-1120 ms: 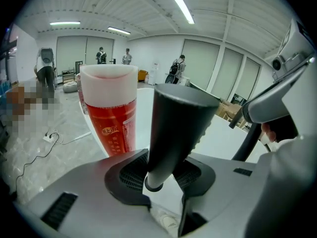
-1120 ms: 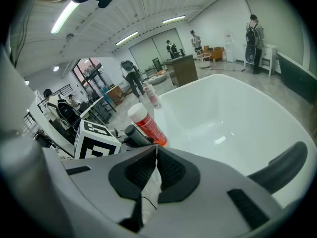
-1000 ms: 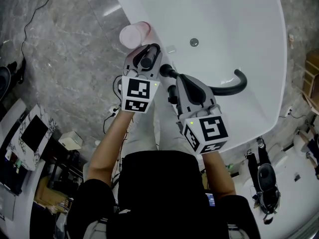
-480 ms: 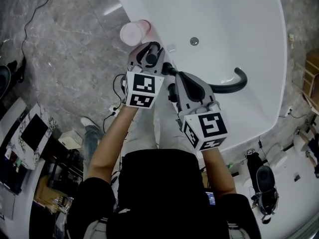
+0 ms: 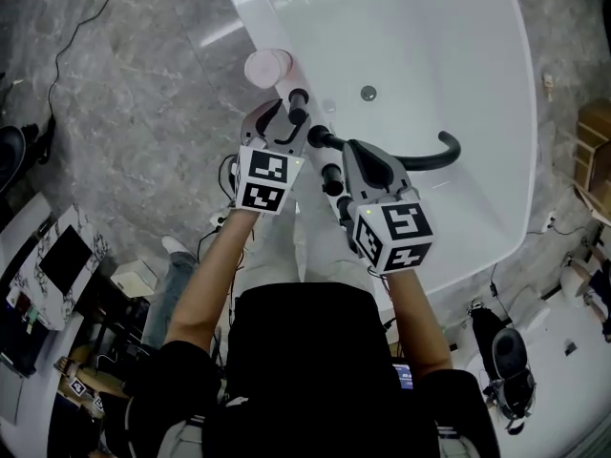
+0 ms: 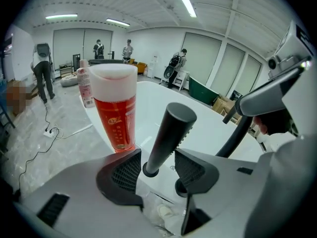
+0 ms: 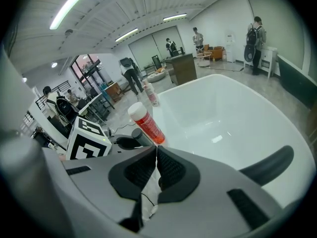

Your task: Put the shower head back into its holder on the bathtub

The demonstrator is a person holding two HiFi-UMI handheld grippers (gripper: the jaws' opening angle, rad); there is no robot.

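The black cylindrical shower head (image 6: 168,133) stood near-upright, spray end up, in its holder (image 6: 148,171) on the white bathtub rim (image 5: 286,60). The grey left gripper (image 6: 157,158), clamped on it earlier, was opening, its pads clear of it. The right gripper (image 7: 155,155) was closed and empty.

The bathtub (image 5: 449,46) is white, smooth and high-gloss, and it mirrors the ceiling lights. The floor (image 5: 134,93) is grey veined stone, polished to a faint sheen. The shower head (image 6: 171,128) is smooth and matt black. The curved black pipe (image 5: 434,160) over the tub has the same matt finish. The bottle (image 6: 115,118) is clear red plastic with an opaque white cap. The right gripper (image 7: 156,155) has a smooth grey plastic shell of low sheen. Its fingers (image 7: 141,172) carry matt black pads with a fine ribbed texture.
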